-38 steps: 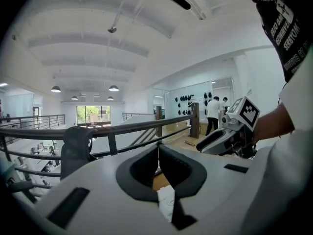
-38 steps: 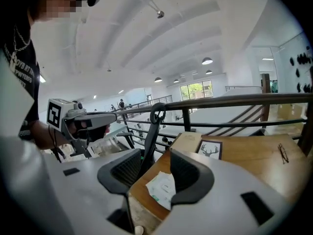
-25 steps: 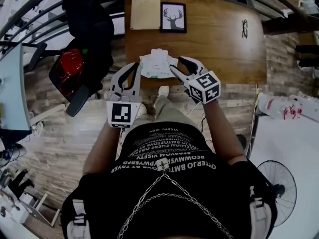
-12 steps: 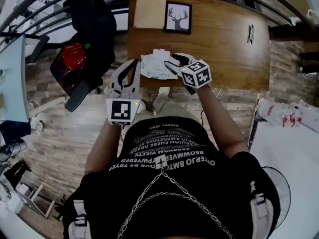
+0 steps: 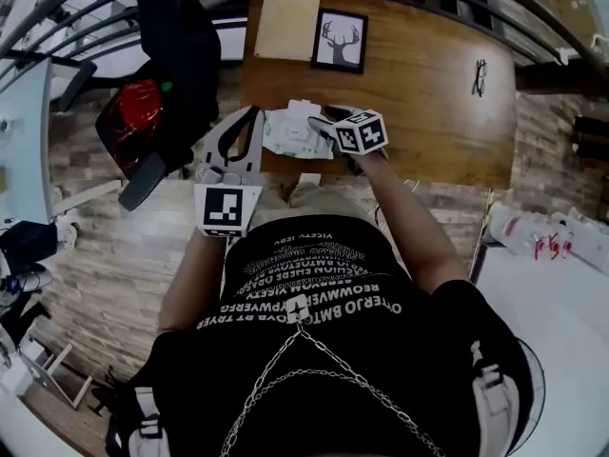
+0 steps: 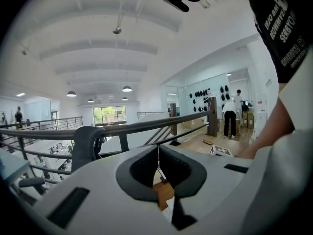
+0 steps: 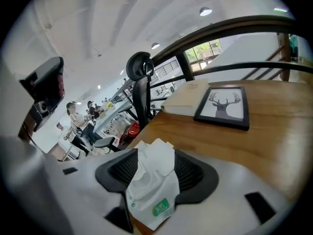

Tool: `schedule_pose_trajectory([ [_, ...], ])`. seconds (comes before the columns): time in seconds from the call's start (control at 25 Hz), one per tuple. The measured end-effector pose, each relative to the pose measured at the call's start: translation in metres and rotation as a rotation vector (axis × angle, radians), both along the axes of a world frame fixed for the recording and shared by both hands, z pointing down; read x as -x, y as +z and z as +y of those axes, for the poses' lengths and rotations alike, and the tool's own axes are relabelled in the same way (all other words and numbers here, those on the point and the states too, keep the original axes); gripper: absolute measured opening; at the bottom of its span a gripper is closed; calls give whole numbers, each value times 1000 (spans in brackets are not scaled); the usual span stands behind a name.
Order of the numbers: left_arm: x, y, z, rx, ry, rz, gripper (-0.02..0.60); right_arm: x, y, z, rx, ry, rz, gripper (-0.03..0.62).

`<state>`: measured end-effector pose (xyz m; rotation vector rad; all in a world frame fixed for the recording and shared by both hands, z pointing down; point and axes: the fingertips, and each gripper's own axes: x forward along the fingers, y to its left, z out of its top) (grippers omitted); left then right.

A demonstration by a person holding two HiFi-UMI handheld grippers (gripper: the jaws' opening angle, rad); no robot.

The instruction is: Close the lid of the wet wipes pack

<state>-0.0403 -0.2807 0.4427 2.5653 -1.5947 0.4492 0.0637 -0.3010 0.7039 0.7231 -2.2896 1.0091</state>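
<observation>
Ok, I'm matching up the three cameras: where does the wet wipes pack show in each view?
Head view: the wet wipes pack is upper centre, at the near edge of the wooden table.
Left gripper view: not clearly in it; only a pale sliver shows low centre.
Right gripper view: the pack is low centre.
Shared landmark: the deer picture, beyond the pack in both; it is absent from the left gripper view.
</observation>
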Motion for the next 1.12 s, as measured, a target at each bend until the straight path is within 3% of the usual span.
schedule_pose_trajectory([
  [0.44,27,-6,2,21,-54,-8,31,12,36,-9,57,0,50,242],
  [0.76,27,-1,-8,41,16,-24,31,-1,44,-21,70,71,91,261],
  [0.96,27,2,-16,61,59,-39,31,11,52,-15,137,21,73,278],
  [1.12,34,0,-23,64,71,-43,31,15,54,-15,123,-7,109,275],
])
